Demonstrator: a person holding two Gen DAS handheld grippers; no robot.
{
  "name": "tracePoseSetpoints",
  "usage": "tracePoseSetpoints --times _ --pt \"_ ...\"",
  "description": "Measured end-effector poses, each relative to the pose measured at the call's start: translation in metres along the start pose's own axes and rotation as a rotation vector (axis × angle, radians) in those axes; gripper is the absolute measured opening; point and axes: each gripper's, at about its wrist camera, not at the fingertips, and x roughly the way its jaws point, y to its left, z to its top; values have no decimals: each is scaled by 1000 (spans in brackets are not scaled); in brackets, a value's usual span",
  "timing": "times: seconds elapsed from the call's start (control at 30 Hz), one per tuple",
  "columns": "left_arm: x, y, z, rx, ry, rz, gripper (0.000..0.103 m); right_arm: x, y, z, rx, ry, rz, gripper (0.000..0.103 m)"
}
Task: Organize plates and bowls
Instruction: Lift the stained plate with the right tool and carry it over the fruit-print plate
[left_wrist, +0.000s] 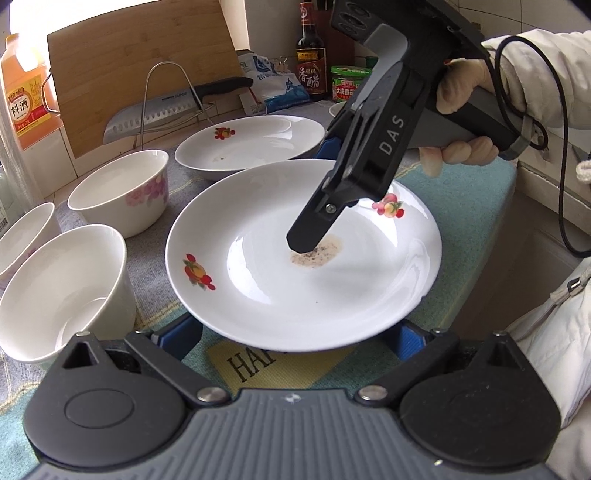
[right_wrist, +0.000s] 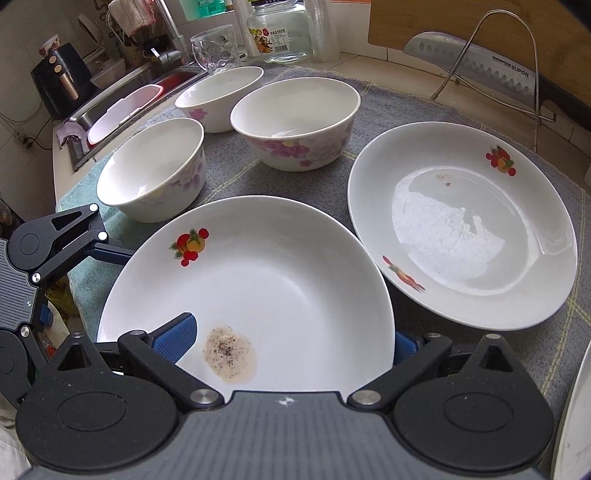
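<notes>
the glazed, brittle near plate (right_wrist: 266, 280) sits rim-deep in the right gripper (right_wrist: 291, 341), seemingly unclamped; the left gripper (left_wrist: 299, 332) gapes under it.

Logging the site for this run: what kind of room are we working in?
Most likely a home kitchen counter. A sink with a tap sits at its far end, a kitchen knife rests on a wire rack against a cutting board, and a vinegar bottle stands by the wall.
</notes>
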Motion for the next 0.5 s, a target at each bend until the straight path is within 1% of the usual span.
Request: tracePoseSetpoints --times 0.2,0.5 --pt "0 1 0 13 -9 -19 99 -2 -7 2 38 -3 34 103" --pt "0 1 1 33 -1 -25 98 -5 -9 2 63 9 43 103"
